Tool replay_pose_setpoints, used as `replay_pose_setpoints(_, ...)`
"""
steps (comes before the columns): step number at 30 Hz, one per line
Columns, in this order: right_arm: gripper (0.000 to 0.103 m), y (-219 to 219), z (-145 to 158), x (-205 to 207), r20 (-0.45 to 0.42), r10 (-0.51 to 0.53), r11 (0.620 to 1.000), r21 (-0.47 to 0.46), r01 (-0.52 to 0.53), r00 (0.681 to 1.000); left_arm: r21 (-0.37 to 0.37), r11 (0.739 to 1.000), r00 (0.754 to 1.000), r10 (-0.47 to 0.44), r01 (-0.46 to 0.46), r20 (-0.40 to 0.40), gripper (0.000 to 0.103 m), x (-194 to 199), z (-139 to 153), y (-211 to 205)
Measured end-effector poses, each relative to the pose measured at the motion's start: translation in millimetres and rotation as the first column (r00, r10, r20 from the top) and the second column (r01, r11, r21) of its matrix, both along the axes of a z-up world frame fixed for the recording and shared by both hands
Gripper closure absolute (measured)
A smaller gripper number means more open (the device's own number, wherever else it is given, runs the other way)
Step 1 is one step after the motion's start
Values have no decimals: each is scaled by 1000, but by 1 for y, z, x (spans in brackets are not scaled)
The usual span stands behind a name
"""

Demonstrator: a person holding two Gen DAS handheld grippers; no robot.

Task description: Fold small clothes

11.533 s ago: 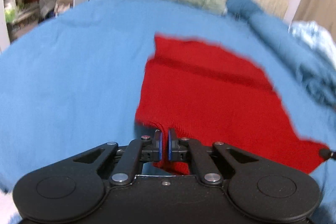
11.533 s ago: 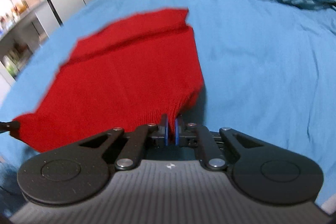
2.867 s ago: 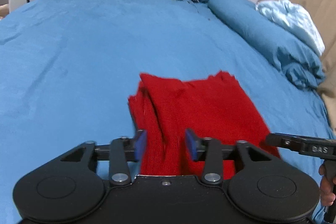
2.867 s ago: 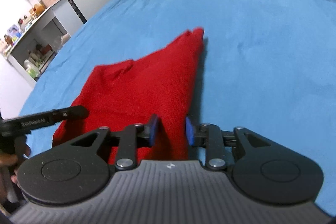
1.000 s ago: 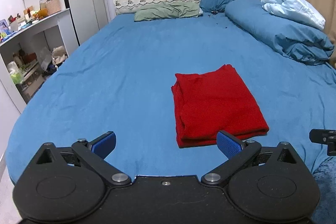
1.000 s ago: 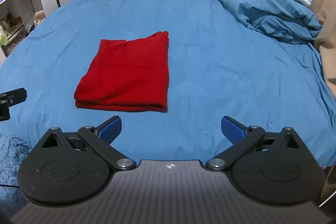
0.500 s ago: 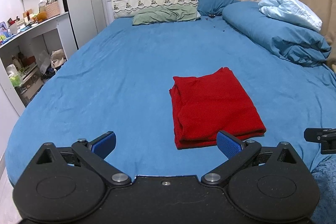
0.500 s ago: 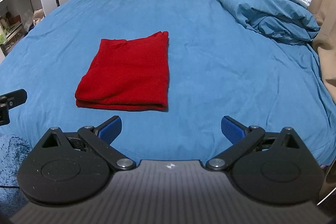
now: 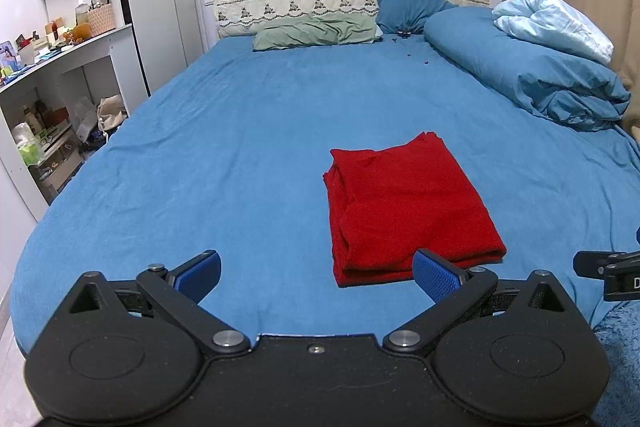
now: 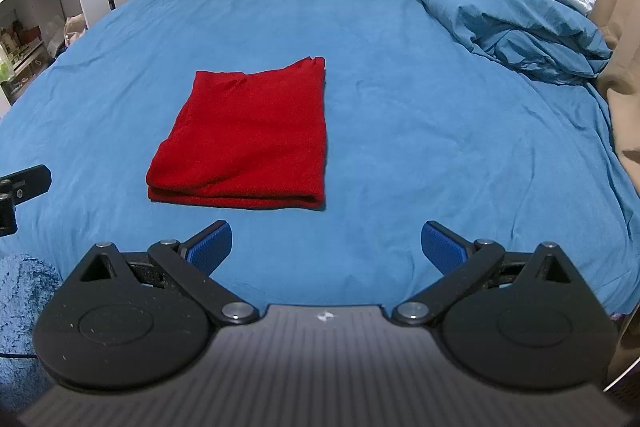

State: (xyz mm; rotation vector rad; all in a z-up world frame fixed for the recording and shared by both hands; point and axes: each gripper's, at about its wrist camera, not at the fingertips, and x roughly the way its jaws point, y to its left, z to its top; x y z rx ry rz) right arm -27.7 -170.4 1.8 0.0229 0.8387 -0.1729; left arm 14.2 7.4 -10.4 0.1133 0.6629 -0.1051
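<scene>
Blue-padded left claw [image 9: 316, 277] and right claw [image 10: 326, 245], both spread wide, grasping nothing. Ahead of both, apart from either: folded red garment [image 9: 404, 203], flat on blue bed [image 9: 240, 147]. Farther off, bunched duvet [image 10: 520, 7], green pillow [image 9: 316, 33].

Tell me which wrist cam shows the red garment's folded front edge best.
Right wrist: the red garment lies unobstructed, stacked layers visible along its near edge. In the left wrist view the garment has that edge partly hidden behind the left gripper fingertip.
</scene>
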Motion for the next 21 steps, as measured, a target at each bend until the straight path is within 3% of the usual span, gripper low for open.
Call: replay_pose_setpoints(21, 0, 4, -9, -1, -14, 1, 1000, 16, -1, 1000, -13, 1000, 1000, -4, 4, -4, 0, 1, 2, 0)
